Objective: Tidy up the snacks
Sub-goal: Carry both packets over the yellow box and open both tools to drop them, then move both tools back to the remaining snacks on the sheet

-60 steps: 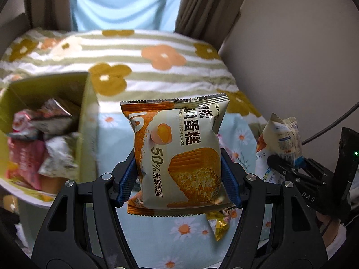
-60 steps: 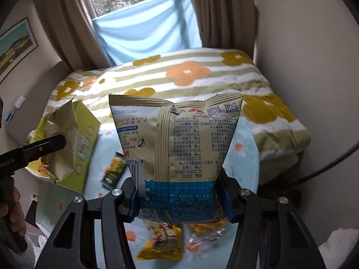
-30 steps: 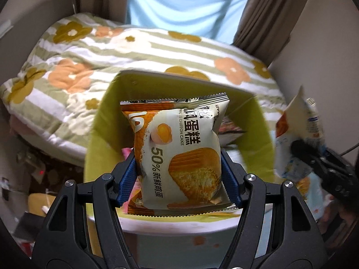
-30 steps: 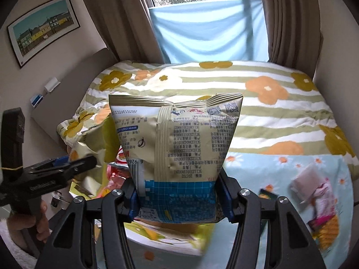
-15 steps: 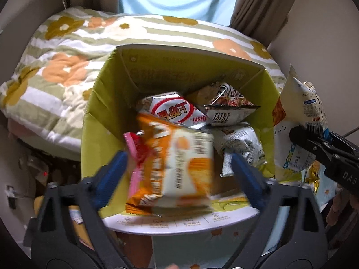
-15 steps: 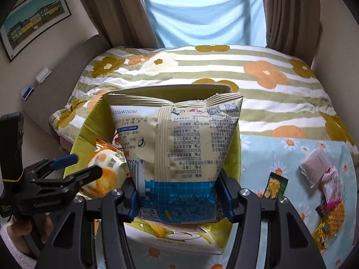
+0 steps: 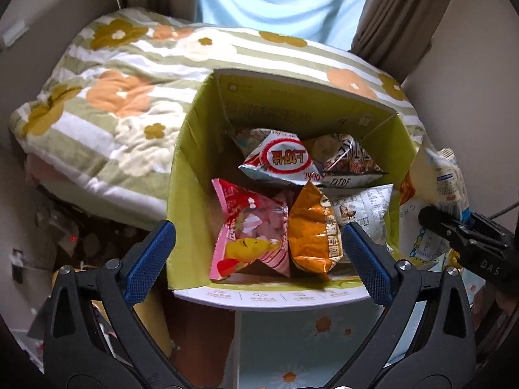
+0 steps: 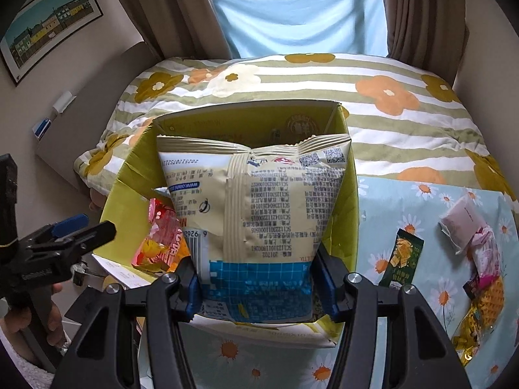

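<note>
A yellow-green cardboard box (image 7: 194,162) stands open below both grippers, with several snack packets inside. The orange cake packet (image 7: 311,236) lies in it beside a pink packet (image 7: 249,236). My left gripper (image 7: 258,230) hovers over the box's near side; its jaws are opening wide and nothing is between them. From the right wrist it shows at the left, the left gripper (image 8: 81,230). My right gripper (image 8: 258,275) is shut on a beige and blue snack bag (image 8: 256,201), held upright over the box (image 8: 347,194). The same bag (image 7: 447,178) shows at the box's right edge.
Loose snacks lie on the blue daisy cloth to the right of the box: a green bar (image 8: 402,256), pink packets (image 8: 464,220) and a yellow packet (image 8: 480,311). A flowered striped quilt (image 8: 389,97) covers the bed behind. A hand (image 8: 48,317) holds the left gripper.
The left gripper opened and the orange cake packet fell into the box. The right gripper carried its bag left, to above the box.
</note>
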`<control>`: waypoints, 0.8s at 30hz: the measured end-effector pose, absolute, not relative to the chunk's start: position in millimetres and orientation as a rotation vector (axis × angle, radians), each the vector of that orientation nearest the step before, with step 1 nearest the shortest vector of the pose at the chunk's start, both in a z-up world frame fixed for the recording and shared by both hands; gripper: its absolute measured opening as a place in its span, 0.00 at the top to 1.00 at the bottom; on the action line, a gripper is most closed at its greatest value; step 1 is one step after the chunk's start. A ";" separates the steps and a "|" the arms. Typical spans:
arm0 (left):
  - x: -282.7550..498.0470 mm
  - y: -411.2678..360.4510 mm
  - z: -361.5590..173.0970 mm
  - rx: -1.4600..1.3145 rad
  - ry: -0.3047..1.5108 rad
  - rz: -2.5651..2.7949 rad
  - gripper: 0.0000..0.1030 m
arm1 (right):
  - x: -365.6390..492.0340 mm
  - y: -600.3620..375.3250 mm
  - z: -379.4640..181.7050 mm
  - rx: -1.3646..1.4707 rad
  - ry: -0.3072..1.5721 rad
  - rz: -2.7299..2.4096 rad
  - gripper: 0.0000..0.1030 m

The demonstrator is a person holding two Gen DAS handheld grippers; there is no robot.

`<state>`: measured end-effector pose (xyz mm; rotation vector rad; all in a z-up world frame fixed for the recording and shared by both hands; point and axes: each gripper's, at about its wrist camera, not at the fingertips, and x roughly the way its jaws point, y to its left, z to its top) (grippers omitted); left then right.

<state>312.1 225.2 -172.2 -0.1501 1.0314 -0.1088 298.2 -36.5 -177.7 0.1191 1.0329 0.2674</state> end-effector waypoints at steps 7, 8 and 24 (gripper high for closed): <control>303.2 220.9 -160.5 -0.151 1.001 -0.117 0.01 | 297.9 -34.2 -180.3 0.123 1.025 0.292 0.13; 301.7 221.1 -159.4 -0.147 0.996 -0.114 0.01 | 295.9 -36.4 -180.0 0.140 1.011 0.300 0.02; 289.2 214.0 -167.1 -0.163 0.996 -0.146 0.01 | 266.5 -55.3 -173.9 0.155 0.988 0.245 0.01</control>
